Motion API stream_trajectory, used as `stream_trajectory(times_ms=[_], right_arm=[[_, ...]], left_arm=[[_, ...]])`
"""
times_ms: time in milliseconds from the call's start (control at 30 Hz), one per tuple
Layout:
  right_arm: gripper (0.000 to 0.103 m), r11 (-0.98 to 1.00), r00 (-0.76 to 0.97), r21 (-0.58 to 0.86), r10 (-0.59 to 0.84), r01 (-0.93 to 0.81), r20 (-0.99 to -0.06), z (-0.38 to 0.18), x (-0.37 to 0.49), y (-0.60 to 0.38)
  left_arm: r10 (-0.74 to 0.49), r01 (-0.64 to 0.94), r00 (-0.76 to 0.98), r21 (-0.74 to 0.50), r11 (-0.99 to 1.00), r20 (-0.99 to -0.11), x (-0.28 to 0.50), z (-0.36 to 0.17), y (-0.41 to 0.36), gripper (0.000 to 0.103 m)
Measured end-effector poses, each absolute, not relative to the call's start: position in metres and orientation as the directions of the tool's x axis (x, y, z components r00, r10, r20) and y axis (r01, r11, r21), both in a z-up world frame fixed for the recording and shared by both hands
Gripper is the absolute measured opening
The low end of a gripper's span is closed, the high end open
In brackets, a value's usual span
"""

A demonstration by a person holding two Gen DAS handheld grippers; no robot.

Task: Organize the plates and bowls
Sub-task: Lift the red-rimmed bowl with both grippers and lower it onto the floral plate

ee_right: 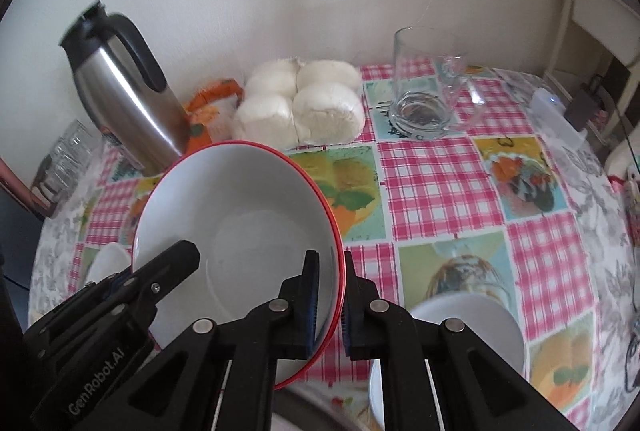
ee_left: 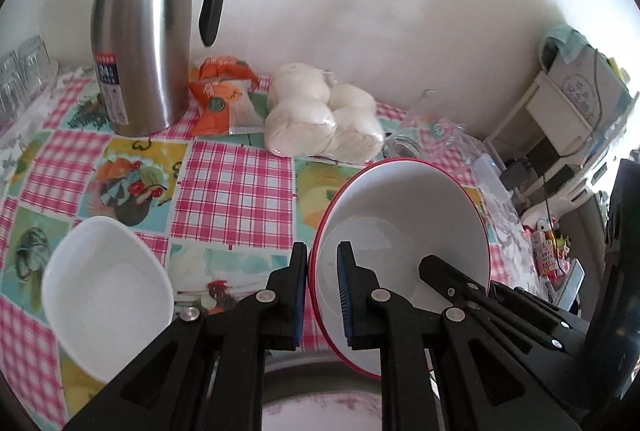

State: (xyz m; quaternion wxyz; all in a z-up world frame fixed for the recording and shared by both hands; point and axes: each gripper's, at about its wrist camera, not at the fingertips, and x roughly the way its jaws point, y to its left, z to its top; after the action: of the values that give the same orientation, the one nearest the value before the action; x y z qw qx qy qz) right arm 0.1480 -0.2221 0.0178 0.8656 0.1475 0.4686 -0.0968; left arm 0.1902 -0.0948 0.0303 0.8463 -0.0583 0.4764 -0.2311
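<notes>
Arm (ee_right: 100, 383) lettering — "GenRobot.AI"; flask (ee_left: 136, 43) label unreadable.

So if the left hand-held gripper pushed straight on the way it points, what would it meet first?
Probably the checked pink tablecloth, beyond the red-rimmed white bowl the left hand-held gripper already clamps. The bagged white buns lie farther along; depth is unclear.

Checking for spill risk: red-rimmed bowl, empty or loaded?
Empty. The red-rimmed bowl shows a bare white inside in both wrist views, nothing lying in it, while the left tongs and right tongs pinch its rim.
</notes>
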Motion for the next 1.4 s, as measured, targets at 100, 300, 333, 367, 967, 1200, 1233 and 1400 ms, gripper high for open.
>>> stream_trajectory(times_ms=[100,300,333,367,967,1200,1233,1400], right_arm=[[0.011,0.924,0.563,0.197,-0.023,0.327,-0.826,0.028,0.128,-0.219],[0.011,0.896,0.608,0.268,-0.002,0.353,-0.794,0.04,0.085,-0.213],[0.011,0.893,0.612,0.279,0.004,0.354,-0.791,0.041,0.079,-0.212],[0.011,0.888,0.616,0.293,0.014,0.355,-0.788,0.04,0.074,-0.212],[0.011,0.872,0.576,0.324,0.062,0.366,-0.815,0.016,0.013,-0.18],[0.011,0.874,0.527,0.316,0.083,0.369,-0.846,-0.005,0.007,-0.171],[0.011,0.876,0.523,0.31,0.08,0.369,-0.849,-0.006,0.007,-0.17],[0.011,0.878,0.5,0.306,0.09,0.369,-0.861,-0.015,0.007,-0.168]], left_arm=[[-0.436,0.354,0.452,-0.293,0.888,-0.778,0.176,0.043,-0.092,0.015],[-0.422,0.383,0.48,-0.25,0.889,-0.769,0.14,0.065,-0.087,0.015],[-0.42,0.385,0.482,-0.245,0.89,-0.769,0.135,0.066,-0.086,0.015],[-0.42,0.386,0.482,-0.244,0.89,-0.769,0.13,0.068,-0.084,0.015],[-0.382,0.362,0.431,-0.231,0.903,-0.818,0.075,0.04,-0.049,0.015],[-0.348,0.343,0.391,-0.216,0.914,-0.852,0.07,0.023,-0.044,0.015],[-0.345,0.34,0.383,-0.216,0.915,-0.857,0.07,0.02,-0.043,0.015],[-0.319,0.327,0.36,-0.201,0.923,-0.877,0.068,0.011,-0.041,0.015]])
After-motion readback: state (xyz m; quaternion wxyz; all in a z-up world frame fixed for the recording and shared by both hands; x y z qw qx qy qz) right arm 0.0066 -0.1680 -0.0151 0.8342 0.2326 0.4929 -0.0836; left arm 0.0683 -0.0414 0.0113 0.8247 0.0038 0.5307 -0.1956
